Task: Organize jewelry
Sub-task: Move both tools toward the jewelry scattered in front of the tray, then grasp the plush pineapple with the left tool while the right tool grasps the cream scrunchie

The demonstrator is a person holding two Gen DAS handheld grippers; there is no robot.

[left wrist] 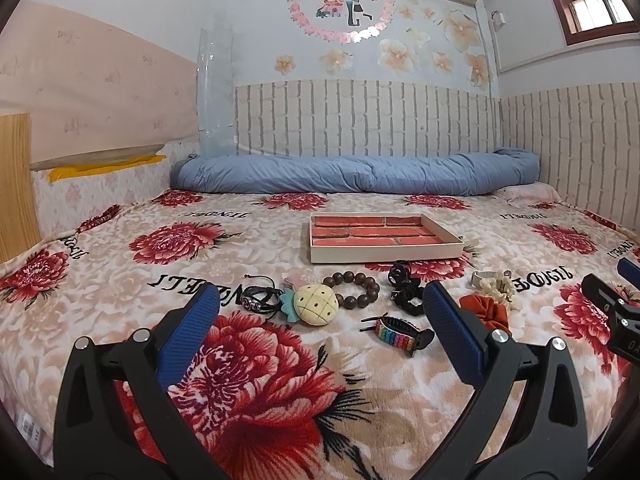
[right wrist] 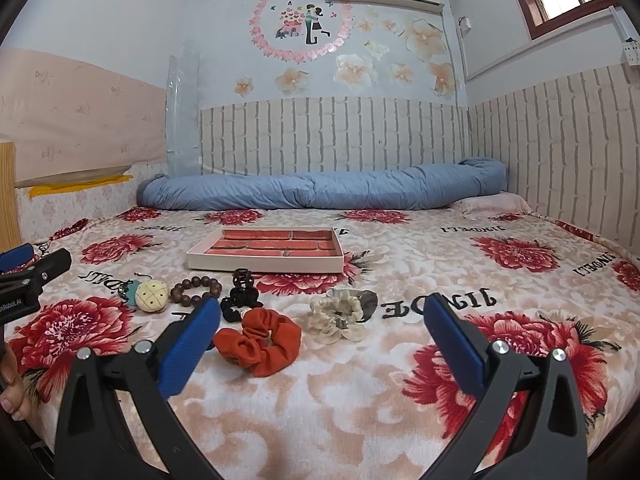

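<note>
A shallow white tray [left wrist: 384,255] [right wrist: 264,266] with a red brick-pattern lining lies on the floral bedspread. In front of it sits a row of pieces: black cord bracelets [left wrist: 260,302], a cream pineapple charm [left wrist: 316,309] [right wrist: 152,296], a brown bead bracelet [left wrist: 352,290] [right wrist: 196,289], a black claw clip [left wrist: 400,274] [right wrist: 242,280], a rainbow hair clip [left wrist: 404,334], an orange scrunchie [left wrist: 486,310] [right wrist: 260,340] and a cream scrunchie [right wrist: 340,316]. My left gripper [left wrist: 320,312] is open, short of the row. My right gripper [right wrist: 324,318] is open near the scrunchies.
A rolled blue quilt [left wrist: 352,174] [right wrist: 320,188] lies along the far wall, with a pink pillow [right wrist: 496,202] at its right end. A wooden board [left wrist: 16,184] stands at the left. A hand [right wrist: 10,384] holds the left gripper's handle.
</note>
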